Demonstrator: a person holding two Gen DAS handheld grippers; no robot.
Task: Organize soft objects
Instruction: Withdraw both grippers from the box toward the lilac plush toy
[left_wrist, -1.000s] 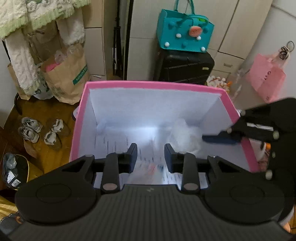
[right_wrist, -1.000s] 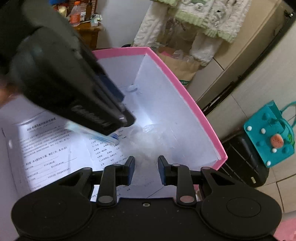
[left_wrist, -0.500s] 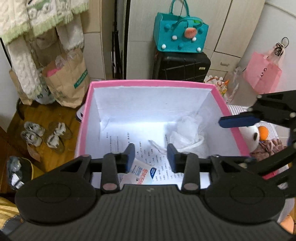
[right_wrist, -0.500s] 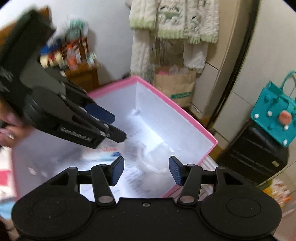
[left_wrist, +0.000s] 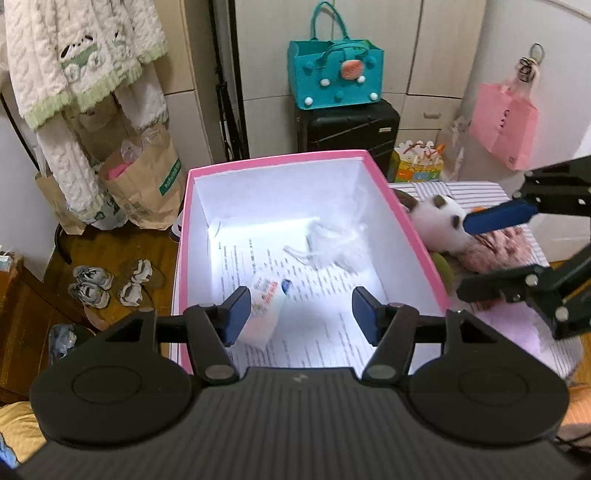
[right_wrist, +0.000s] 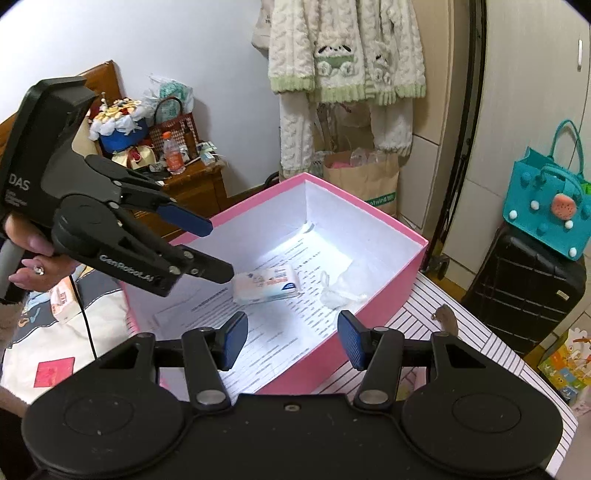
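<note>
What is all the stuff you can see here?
box: one, pink outside, white inside, open, on the striped cloth
printed paper: one, white, lining the box floor
tissue pack: one, white and pink, in the box
plastic bag: one, clear white, crumpled, in the box
plush toy: one, white with dark patches, right of the box
tote: one, teal, on the suitcase
suitcase: one, black, behind the box
paper bag: one, brown, on the floor
shoes: two pairs, grey-white, on the floor
left gripper: black, blue pads, open, empty
right gripper: black, blue pads, open, empty
</note>
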